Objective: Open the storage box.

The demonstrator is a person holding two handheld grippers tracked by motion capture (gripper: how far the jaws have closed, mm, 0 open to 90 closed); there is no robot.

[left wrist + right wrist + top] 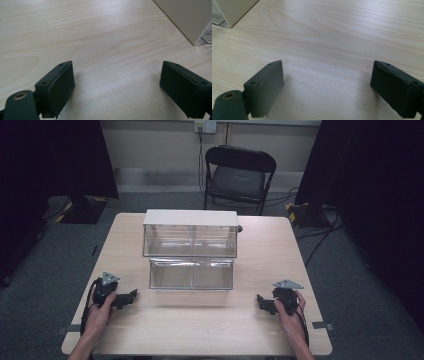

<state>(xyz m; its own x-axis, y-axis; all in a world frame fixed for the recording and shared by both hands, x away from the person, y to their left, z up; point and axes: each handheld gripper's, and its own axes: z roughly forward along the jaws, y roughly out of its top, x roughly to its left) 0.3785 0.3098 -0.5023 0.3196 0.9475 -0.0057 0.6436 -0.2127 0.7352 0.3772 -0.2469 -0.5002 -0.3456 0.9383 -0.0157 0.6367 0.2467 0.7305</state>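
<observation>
both grippers, left gripper and right gripper, rest on the pale wooden tabletop flanking a clear plastic two-tier drawer box, jaws wide open, empty

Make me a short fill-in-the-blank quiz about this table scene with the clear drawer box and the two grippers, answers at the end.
1. The drawer box has its lower drawer pulled ___.
2. The left gripper has its jaws ___.
3. Between the jaws of the right gripper lies only bare ___.
4. Behind the table stands a black folding ___.

Answers: out; open; tabletop; chair
</observation>
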